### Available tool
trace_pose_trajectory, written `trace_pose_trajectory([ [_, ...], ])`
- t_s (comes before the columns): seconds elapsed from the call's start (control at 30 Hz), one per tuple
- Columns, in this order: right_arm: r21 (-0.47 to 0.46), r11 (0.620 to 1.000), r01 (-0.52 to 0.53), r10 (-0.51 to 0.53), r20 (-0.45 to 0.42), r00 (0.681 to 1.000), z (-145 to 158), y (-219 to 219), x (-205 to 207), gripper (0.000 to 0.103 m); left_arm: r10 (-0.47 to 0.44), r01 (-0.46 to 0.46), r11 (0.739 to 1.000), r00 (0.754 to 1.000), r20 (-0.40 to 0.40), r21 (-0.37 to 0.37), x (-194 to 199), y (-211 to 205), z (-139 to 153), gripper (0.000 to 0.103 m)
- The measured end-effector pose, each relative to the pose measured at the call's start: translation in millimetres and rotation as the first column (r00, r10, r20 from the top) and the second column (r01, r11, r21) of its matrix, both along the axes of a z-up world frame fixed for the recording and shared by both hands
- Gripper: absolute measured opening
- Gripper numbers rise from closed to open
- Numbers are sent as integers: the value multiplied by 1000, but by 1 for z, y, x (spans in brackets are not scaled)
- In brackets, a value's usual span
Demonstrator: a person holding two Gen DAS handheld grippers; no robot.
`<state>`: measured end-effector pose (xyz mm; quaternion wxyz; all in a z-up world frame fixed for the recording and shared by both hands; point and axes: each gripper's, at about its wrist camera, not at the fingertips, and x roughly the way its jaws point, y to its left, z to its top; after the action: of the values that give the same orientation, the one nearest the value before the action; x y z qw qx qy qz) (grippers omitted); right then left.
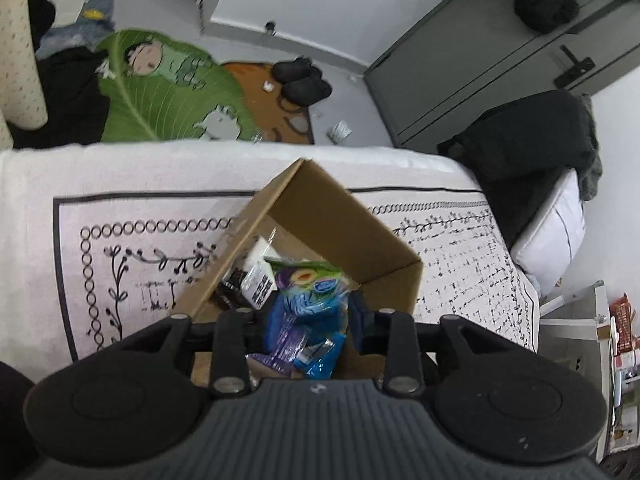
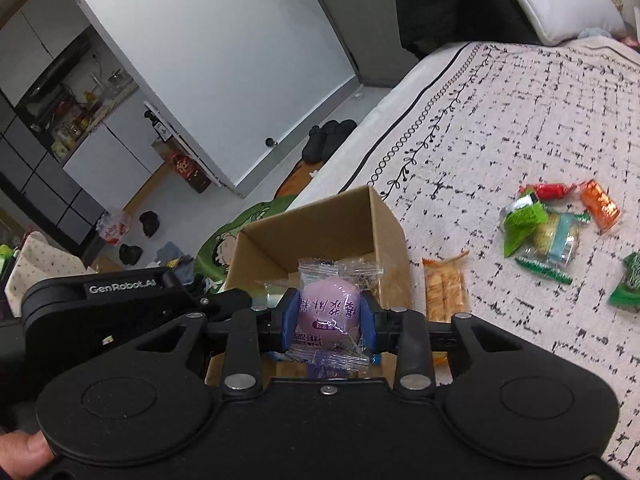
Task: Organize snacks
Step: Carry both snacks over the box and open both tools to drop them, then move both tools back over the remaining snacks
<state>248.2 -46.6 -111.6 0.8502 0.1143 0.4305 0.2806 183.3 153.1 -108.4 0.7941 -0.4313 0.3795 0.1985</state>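
An open cardboard box (image 1: 320, 208) (image 2: 320, 220) sits on the patterned bedspread and holds several snack packets (image 1: 304, 304). My left gripper (image 1: 298, 316) hovers open just above the box with nothing between its fingers. Its body also shows at the left of the right wrist view (image 2: 120, 300). My right gripper (image 2: 328, 316) is shut on a purple snack in a clear wrapper (image 2: 328, 312), held over the box opening. An orange cracker packet (image 2: 446, 288) lies beside the box. More snacks (image 2: 548, 228) lie scattered on the bed to the right.
The bedspread (image 2: 520, 120) ends at the bed edge beyond the box. On the floor beyond lie a green leaf rug (image 1: 168, 92), black slippers (image 1: 302, 78) and clothes. A grey cabinet (image 1: 500, 60) and a black garment over a pillow (image 1: 532, 140) stand at the right.
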Motion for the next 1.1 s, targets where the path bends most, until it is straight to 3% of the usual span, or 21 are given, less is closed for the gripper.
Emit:
trace_pose_trajectory([
  [0.43, -10, 997, 77, -77, 16, 997, 7, -46, 1, 44, -19, 21, 998, 1000, -22, 55, 5, -16, 4, 66],
  [1.1, -91, 977, 191, -187, 52, 981, 1, -147, 3, 56, -136, 138, 978, 990, -23, 160, 18, -70, 13, 72],
])
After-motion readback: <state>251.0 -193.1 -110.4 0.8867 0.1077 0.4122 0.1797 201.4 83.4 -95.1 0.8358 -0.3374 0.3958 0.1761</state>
